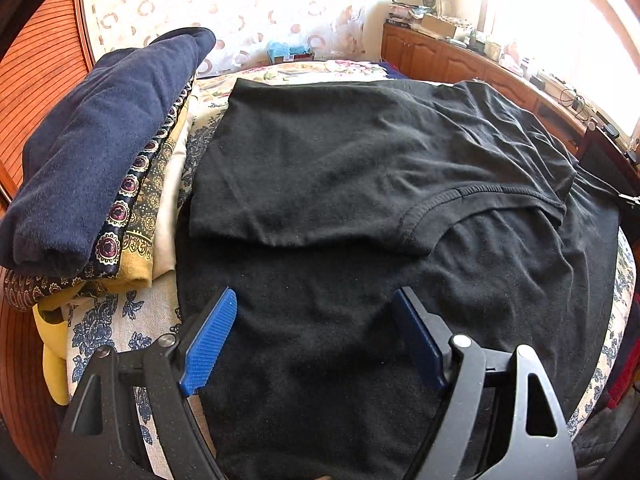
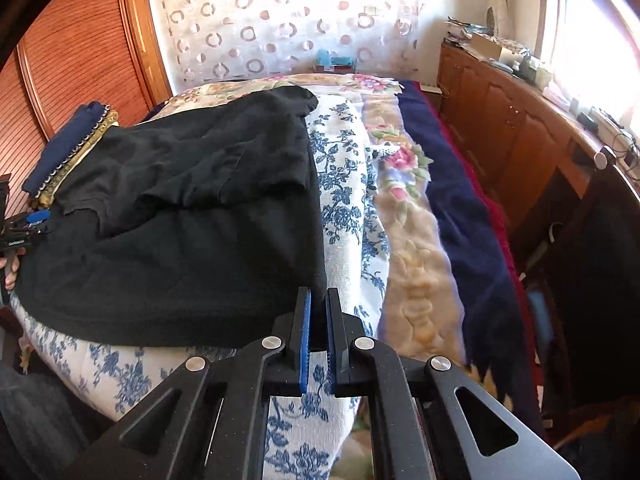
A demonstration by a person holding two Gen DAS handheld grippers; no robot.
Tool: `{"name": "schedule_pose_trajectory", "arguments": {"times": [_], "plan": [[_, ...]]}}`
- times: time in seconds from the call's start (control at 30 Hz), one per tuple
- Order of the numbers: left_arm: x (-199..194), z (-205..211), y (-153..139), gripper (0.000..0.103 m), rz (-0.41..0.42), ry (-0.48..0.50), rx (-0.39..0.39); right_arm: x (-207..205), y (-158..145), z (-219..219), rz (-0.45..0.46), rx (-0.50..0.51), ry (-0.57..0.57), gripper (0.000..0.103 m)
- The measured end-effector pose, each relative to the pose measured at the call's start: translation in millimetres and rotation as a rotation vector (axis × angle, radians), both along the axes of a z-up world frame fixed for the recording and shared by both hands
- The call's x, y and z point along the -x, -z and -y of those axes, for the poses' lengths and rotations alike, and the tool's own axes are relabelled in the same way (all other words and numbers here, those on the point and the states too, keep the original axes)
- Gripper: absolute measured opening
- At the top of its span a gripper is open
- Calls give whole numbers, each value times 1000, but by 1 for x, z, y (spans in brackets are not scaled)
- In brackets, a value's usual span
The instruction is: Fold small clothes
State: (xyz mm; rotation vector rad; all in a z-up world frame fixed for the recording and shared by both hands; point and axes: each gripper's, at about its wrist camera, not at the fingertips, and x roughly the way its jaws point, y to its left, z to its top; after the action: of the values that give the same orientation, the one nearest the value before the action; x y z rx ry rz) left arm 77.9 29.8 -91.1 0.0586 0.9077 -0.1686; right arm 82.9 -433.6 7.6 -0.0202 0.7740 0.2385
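A black T-shirt [image 1: 360, 168] lies spread on the bed, its upper part folded over so the collar [image 1: 424, 216] faces me. My left gripper [image 1: 312, 304] hovers open over the shirt's near part, with its blue pads [image 1: 208, 340] wide apart and nothing between them. In the right wrist view the same T-shirt [image 2: 192, 240] reaches to my right gripper [image 2: 318, 294]. That gripper is shut on the shirt's near right corner. The left gripper [image 2: 34, 220] shows at the far left edge, with a hand below it.
A stack of folded clothes [image 1: 100, 168] topped by a navy piece sits left of the shirt. The bed carries a blue-flowered sheet [image 2: 344, 184] and a navy blanket [image 2: 460, 200]. A wooden cabinet [image 2: 520, 128] runs along the right, a wooden wardrobe [image 2: 80, 48] on the left.
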Motion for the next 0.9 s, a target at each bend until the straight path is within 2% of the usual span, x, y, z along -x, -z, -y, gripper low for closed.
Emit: {"name": "schedule_pose_trajectory", "arguments": {"times": [0.1,0.13,0.2,0.27,0.33,0.4,0.67,0.8,0.9], "plan": [[-2,1,-1,81,0,0,0,-2,1,-11,23,38,70,22],[-2,1,0,81,0,0,0,0,-2,-11,36,33,91,26],[-2,1,0,81,0,0,0,-2,-11,-19,66,15,110,28],[-2,1,0,81,0,0,0,-2,-17,-23,95,15,132,43],[-2,1,0,81,0,0,0,2,-15,-39,108,-21,118,50],[-2,1,0,81,0,0,0,-3,-12,-54,94,-78,67,50],[-2,1,-1,81,0,-1,0,-19,7,-92,4,-132,-66,50],[-2,1,-1,81,0,-1,0,-31,12,-101,-35,-174,-106,50],[-2,1,0,81,0,-1,0,-43,11,-103,-30,-180,-107,52]]}}
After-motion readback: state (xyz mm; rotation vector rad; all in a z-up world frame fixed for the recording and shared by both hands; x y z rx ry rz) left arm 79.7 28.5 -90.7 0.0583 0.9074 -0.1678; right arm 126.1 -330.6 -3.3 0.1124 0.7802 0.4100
